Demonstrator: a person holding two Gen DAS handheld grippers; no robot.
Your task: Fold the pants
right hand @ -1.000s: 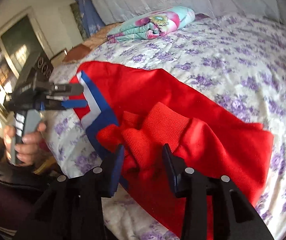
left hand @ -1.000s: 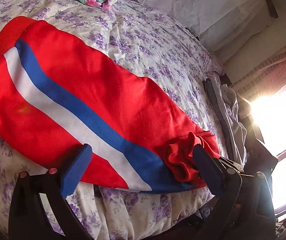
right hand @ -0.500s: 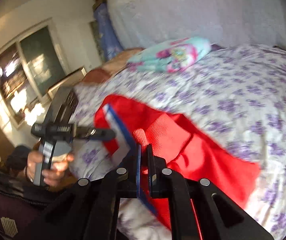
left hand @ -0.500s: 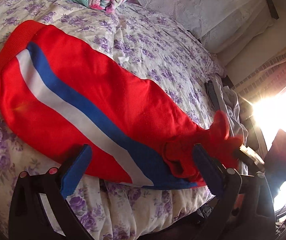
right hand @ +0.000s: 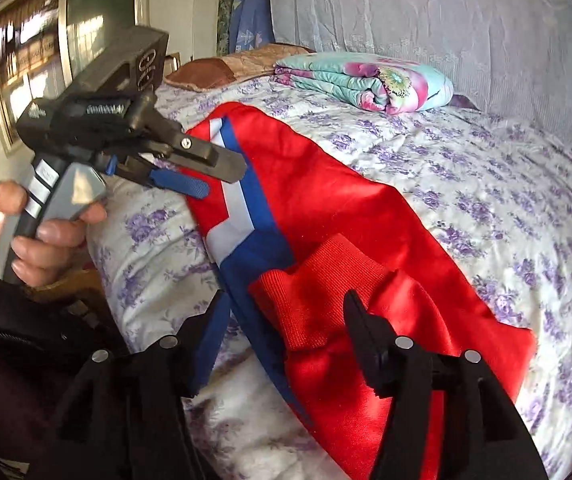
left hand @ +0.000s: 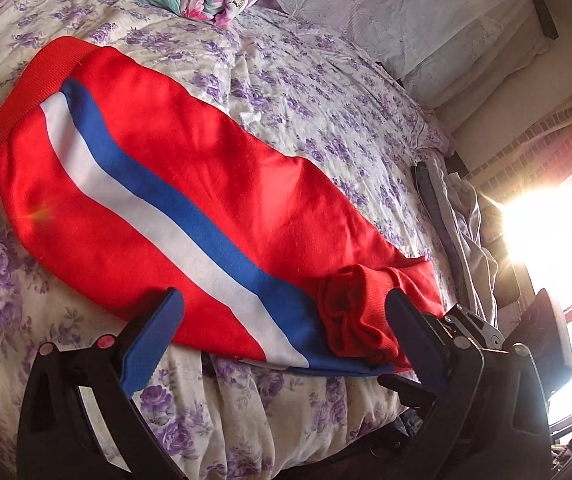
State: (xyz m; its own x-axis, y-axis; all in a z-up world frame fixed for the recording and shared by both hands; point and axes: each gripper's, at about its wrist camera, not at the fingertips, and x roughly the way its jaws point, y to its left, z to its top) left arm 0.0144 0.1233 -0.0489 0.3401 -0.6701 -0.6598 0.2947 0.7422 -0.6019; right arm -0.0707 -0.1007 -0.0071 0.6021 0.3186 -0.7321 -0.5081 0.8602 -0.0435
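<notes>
The left gripper (left hand: pixel 283 322) hangs over the near edge of the bed covered in a purple-flowered white sheet (left hand: pixel 326 120), its blue-padded fingers (left hand: pixel 151 340) wide apart and holding nothing. Between them lie the red fleece pants with a white and blue side stripe (left hand: pixel 189 196), stretched flat from the ribbed waistband (left hand: pixel 33 80) at far left to the bunched ribbed cuff (left hand: pixel 350 312) at near right. The right gripper (right hand: pixel 286 336) is at that cuff end, fingers spread apart around the crumpled cuff without clamping it. A folded teal floral quilt (right hand: pixel 366 80) sits at the far side of the bed.
</notes>
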